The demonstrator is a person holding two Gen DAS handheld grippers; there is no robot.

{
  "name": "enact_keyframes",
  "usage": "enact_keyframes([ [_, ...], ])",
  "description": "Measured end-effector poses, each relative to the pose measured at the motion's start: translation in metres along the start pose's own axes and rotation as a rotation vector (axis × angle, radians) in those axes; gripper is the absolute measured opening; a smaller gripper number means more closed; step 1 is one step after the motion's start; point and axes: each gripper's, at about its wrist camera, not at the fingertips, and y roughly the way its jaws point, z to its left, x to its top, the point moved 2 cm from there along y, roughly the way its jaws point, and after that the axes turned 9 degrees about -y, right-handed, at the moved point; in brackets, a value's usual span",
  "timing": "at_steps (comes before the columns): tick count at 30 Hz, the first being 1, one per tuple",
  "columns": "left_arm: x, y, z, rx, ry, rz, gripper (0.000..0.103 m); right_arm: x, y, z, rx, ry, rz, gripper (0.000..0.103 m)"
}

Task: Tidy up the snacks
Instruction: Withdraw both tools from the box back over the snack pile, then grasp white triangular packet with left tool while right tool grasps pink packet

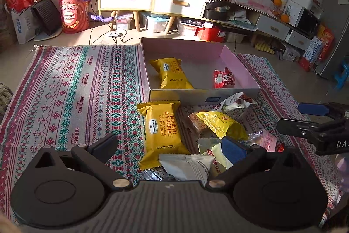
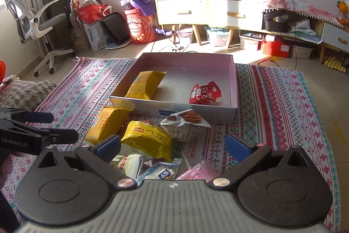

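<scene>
Two packets, a yellow waffle sandwich (image 2: 145, 85) and a red one (image 2: 205, 93), are already boxed (image 2: 233, 88) beyond both empty, wide-spread tongs (image 1: 172, 143) (image 2: 173, 146), while a snack pile (image 2: 150, 141) beneath them is left unsorted.

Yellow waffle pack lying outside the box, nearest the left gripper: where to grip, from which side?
Grip the yellow waffle pack across its narrow width at mid-length, coming from above. It lies flat on the cloth, long sides clear near the middle; its near end sits over other wrappers.
</scene>
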Motion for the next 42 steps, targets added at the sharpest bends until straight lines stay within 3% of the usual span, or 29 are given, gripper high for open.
enact_keyframes([
  [15,-0.031,-0.002,0.020,-0.012,0.006,0.062,0.103,-0.036,-0.005,0.000,0.009,-0.084,0.037,0.102],
  [20,-0.042,0.004,0.013,-0.044,0.022,0.095,0.103,-0.045,-0.001,0.004,0.022,-0.109,0.078,0.102],
  [28,-0.050,0.013,-0.003,-0.078,0.062,0.086,0.101,-0.053,0.004,-0.003,0.008,-0.104,0.113,0.102],
  [33,-0.048,0.020,-0.007,-0.100,0.042,0.099,0.088,-0.050,0.010,-0.010,-0.020,-0.092,0.129,0.093],
  [38,-0.045,0.024,-0.010,-0.114,0.023,0.093,0.072,-0.045,0.015,-0.018,-0.009,-0.028,0.134,0.064],
  [42,-0.042,0.030,-0.010,-0.121,-0.024,0.120,0.063,-0.043,0.022,-0.017,0.036,0.019,0.158,0.052],
])
